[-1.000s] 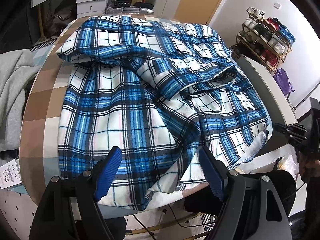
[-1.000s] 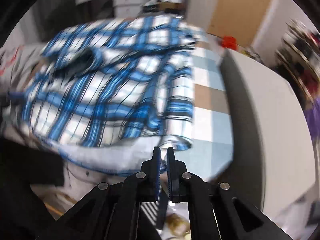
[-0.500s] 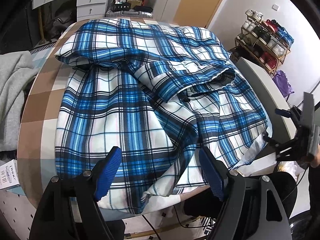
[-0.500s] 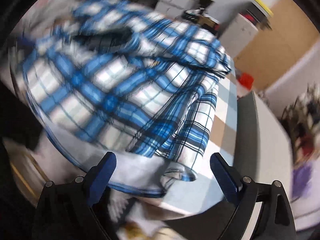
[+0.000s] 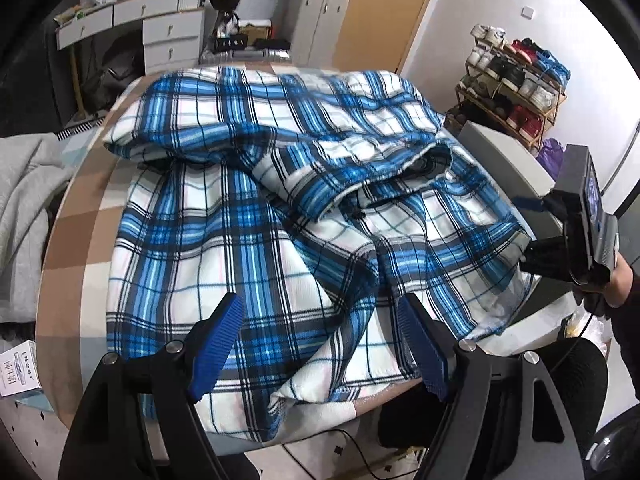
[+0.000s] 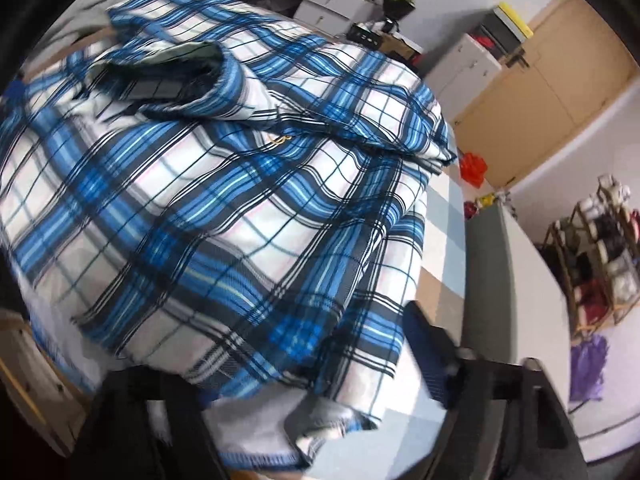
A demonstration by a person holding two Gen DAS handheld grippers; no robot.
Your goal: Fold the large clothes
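Observation:
A large blue, white and black plaid shirt (image 5: 248, 220) lies spread and rumpled over a round table with a brown and grey checked cloth (image 5: 68, 240). Its collar (image 5: 400, 160) is bunched at the right. My left gripper (image 5: 320, 304) hovers open over the near hem, its blue pads apart with nothing between them. In the right wrist view the shirt (image 6: 200, 200) fills the frame. My right gripper (image 6: 300, 372) is closing around the shirt's near corner; cloth lies between the jaws and hides the left finger. From the left wrist view the right gripper (image 5: 560, 240) sits at the shirt's right edge.
A grey garment (image 5: 24, 208) lies left of the table, and a small white box (image 5: 18, 368) is at the lower left. A grey surface (image 6: 512, 280) borders the table on the right. A shoe rack (image 5: 516, 92) and white drawers (image 5: 168, 32) stand behind.
The right gripper went from shut to wide open, then narrowed while moving in over the shirt's near corner and rolling. The left gripper stayed open and tilted slightly.

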